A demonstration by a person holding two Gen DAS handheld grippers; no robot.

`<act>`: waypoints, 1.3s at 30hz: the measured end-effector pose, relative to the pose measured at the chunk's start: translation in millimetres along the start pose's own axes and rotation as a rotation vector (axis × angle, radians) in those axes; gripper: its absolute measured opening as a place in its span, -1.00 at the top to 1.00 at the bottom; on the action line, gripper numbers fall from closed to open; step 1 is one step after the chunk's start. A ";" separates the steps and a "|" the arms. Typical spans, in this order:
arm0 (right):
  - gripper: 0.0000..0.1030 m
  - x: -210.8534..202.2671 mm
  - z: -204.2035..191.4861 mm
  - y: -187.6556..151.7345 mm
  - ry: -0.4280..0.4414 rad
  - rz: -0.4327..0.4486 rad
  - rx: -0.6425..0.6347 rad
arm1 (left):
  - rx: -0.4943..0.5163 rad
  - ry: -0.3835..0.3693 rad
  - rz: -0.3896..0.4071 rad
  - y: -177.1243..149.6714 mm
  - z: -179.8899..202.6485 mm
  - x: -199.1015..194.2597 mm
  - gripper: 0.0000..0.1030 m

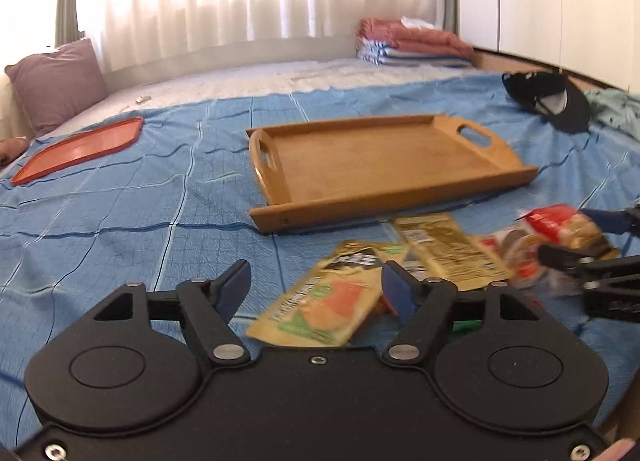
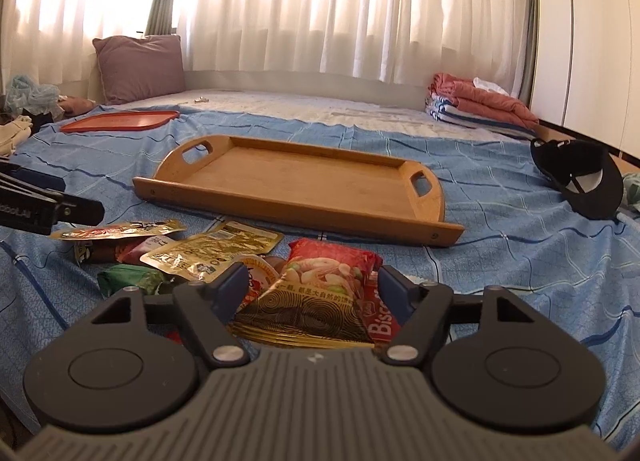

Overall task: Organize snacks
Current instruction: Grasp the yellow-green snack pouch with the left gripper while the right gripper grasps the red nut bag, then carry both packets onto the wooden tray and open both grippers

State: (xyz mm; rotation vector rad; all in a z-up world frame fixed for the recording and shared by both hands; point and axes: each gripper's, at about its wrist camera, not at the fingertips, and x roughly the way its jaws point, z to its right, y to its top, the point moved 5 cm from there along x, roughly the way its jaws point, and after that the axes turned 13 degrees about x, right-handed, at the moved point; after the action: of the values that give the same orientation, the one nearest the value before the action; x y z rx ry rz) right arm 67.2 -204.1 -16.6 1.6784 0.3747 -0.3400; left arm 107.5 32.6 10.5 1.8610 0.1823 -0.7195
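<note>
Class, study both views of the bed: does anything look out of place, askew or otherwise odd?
The snack packets lie in a loose, overlapping heap on the blue bedspread, while the wooden tray beside them holds nothing. A black cap lies upside down nearby. Nothing looks spilled or damaged.

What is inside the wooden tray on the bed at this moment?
Nothing shows inside the wooden tray: its floor is bare wood in both views. The snack packets lie on the blue sheet in front of it. The near rim hides a thin strip of floor.
</note>
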 end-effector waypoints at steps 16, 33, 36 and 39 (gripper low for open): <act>-0.56 2.9 -2.1 0.6 0.017 -0.024 0.012 | -0.183 -0.223 -0.099 -16.8 1.8 29.1 -0.57; -0.43 8.8 -4.5 4.1 0.003 -0.030 0.013 | -0.195 -0.196 -0.073 -7.8 8.5 35.2 -0.19; -0.13 7.1 -3.9 6.3 0.000 -0.030 0.017 | -0.217 -0.200 -0.075 -6.6 7.0 30.7 -0.10; -0.07 4.9 -2.0 8.9 -0.002 -0.037 0.023 | -0.220 -0.191 -0.062 -4.4 5.1 24.1 -0.02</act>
State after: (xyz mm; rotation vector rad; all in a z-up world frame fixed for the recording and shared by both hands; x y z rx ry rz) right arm 75.5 -203.0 -10.5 1.6949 0.4019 -0.3750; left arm 122.9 24.9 -7.6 1.5744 0.1889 -0.8792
